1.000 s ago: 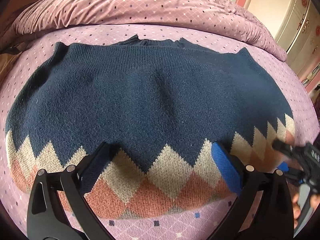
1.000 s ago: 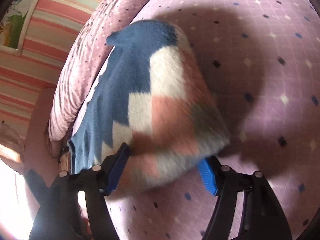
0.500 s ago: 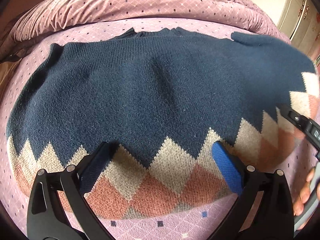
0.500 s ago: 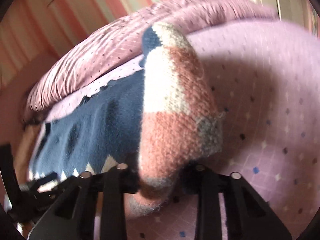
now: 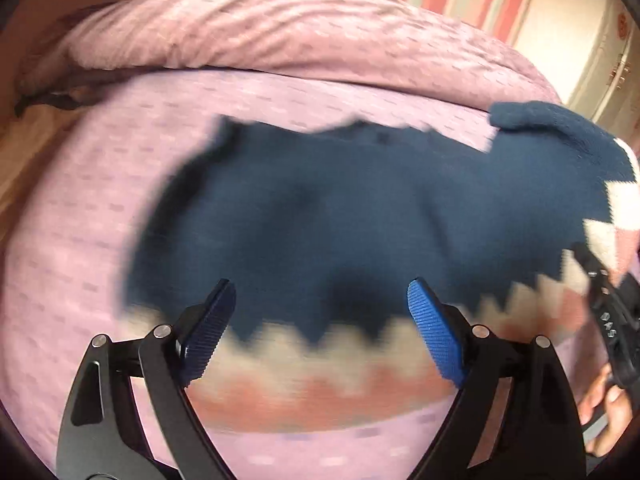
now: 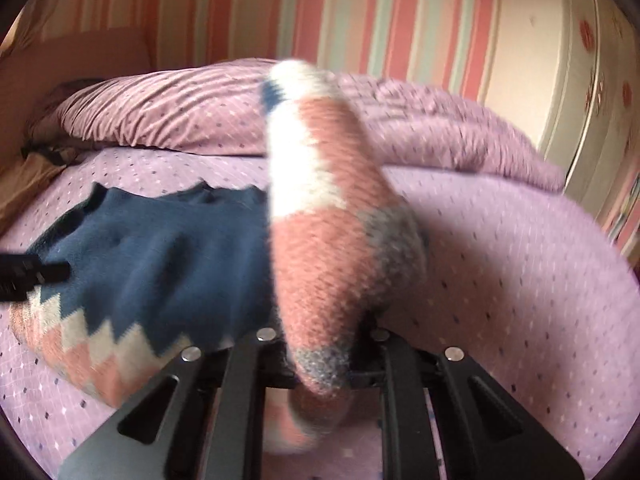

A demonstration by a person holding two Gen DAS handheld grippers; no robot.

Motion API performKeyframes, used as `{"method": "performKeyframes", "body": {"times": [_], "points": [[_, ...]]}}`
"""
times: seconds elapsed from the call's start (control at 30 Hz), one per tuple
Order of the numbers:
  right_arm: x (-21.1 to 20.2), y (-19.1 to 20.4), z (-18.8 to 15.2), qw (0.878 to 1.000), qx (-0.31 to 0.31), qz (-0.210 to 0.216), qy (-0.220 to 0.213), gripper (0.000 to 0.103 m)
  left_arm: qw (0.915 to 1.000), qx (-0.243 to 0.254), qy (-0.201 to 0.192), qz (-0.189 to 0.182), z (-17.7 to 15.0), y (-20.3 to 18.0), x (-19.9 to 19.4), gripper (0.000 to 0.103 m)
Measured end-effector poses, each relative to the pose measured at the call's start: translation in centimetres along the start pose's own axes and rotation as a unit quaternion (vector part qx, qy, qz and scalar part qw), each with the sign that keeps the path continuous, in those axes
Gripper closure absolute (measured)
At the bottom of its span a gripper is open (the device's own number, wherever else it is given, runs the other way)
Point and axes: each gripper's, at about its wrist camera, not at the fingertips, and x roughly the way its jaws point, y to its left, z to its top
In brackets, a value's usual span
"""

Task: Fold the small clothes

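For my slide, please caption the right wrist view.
Right gripper shut on sweater corner, lifted above the bed.

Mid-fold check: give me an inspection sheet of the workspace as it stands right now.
Surface: lilac dotted bedsheet, bare to the right of the garment.
Job's things: navy knitted sweater with cream and salmon diamond hem, lying flat except its right hem corner, lifted.
Clutter: dark cloth at the bed's far left edge.
Grippers: left hand-held gripper open above the hem, jaws just closing a little, nothing between them; right hand-held gripper shut on the hem corner.
Cables: nothing seen.
Surroundings: rumpled mauve duvet behind, striped wallpaper, cream wardrobe at right.
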Motion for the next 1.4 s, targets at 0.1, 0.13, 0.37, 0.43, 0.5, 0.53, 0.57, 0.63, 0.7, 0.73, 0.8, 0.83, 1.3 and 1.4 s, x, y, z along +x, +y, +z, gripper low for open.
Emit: {"method": "performKeyframes", "body": {"times": [0.1, 0.13, 0.37, 0.43, 0.5, 0.53, 0.57, 0.63, 0.7, 0.73, 0.8, 0.83, 1.3, 1.4], "points": [[-0.9, 3.3, 1.2, 1.0, -0.016, 0.002, -0.013, 0.089, 0.9987, -0.044, -0.003, 0.023, 0.6, 7.1, -1.0, 0.015], [-1.4, 5.5, 1.6, 0.999, -0.033, 0.008, -0.02, 0.089, 0.9976, -0.062, -0.006, 0.032, 0.7, 9.4, -1.5, 0.015], [-2.4, 17.5, 0.3, 0.984, -0.157, 0.079, -0.012, 0.089, 0.9854, -0.15, -0.039, 0.071, -0.6, 20.3, -5.6, 0.015], [-2.1, 20.3, -1.4, 0.976, -0.193, 0.1, 0.01, 0.089, 0.9838, -0.156, -0.043, 0.078, -0.8, 21.5, -6.1, 0.015], [-1.4, 22.2, -3.7, 0.964, -0.239, 0.109, 0.045, 0.088, 0.9833, -0.157, -0.044, 0.08, -1.1, 22.1, -6.3, 0.012], [-1.4, 23.1, -4.7, 0.959, -0.261, 0.101, 0.043, 0.088, 0.9838, -0.156, -0.042, 0.078, -1.2, 22.2, -6.3, 0.011], [-1.4, 23.6, -5.4, 0.956, -0.277, 0.09, 0.036, 0.087, 0.9848, -0.153, -0.04, 0.072, -1.4, 22.1, -6.2, 0.011], [-1.6, 22.8, -5.1, 0.958, -0.267, 0.099, 0.039, 0.084, 0.9882, -0.137, -0.035, 0.061, -1.6, 21.2, -6.2, 0.01], [-2.1, 21.8, -3.9, 0.961, -0.248, 0.118, 0.04, 0.081, 0.9912, -0.117, -0.033, 0.051, -1.4, 19.8, -5.9, 0.006], [-2.3, 21.4, -3.5, 0.961, -0.243, 0.124, 0.039, 0.08, 0.9928, -0.107, -0.035, 0.041, -1.3, 18.7, -5.8, 0.005], [-2.7, 19.6, -2.3, 0.964, -0.217, 0.146, 0.043, 0.079, 0.995, -0.09, -0.038, 0.019, -0.8, 16.7, -5.5, 0.004], [-2.6, 19.3, -1.7, 0.965, -0.206, 0.155, 0.048, 0.079, 0.9956, -0.085, -0.038, 0.012, -0.5, 16.0, -5.3, 0.004], [-7.4, 14.7, -1.6, 0.961, -0.161, 0.226, 0.02, 0.01, 0.9966, -0.068, -0.021, -0.043, 1.8, 11.0, -4.7, 0.003], [-5.6, 11.2, -1.0, 0.973, -0.116, 0.195, 0.034, 0.01, 0.9955, -0.047, 0.008, -0.081, 1.9, 8.0, -2.9, 0.003]]}}
